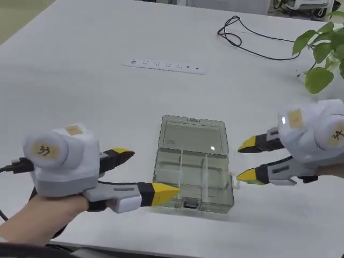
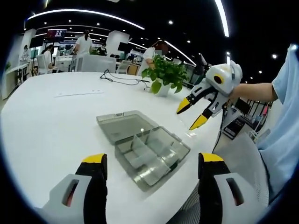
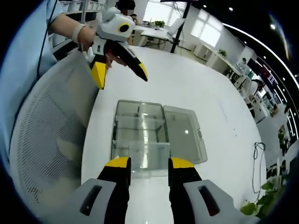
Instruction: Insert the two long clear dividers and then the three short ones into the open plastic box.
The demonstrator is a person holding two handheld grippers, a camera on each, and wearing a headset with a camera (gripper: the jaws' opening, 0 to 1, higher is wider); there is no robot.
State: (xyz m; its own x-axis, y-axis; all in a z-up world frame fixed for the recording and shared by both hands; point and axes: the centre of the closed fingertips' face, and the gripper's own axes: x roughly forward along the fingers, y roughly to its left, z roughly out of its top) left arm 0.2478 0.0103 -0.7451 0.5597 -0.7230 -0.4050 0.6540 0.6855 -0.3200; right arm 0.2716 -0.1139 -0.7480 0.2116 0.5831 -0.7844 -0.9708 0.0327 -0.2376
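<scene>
The clear plastic box [image 1: 167,194] lies open on the white table between my grippers, its lid [image 1: 191,137] folded flat behind it. Clear dividers [image 1: 206,173] stand inside and split it into several compartments. My left gripper [image 1: 150,173] hovers open at the box's left front corner, nothing between its fingers. My right gripper [image 1: 243,159] is open just right of the box, also holding nothing. The left gripper view has the box [image 2: 149,156] ahead of the jaws and the right gripper [image 2: 194,114] beyond. From the right gripper view, the box [image 3: 140,135] lies ahead with the left gripper [image 3: 119,72] past it.
A white power strip [image 1: 164,65] lies further back on the table. A black cable [image 1: 242,40] loops at the back right beside a green plant [image 1: 322,54]. A mesh chair [image 3: 51,140] stands at the table's near edge. People are standing far off in the room.
</scene>
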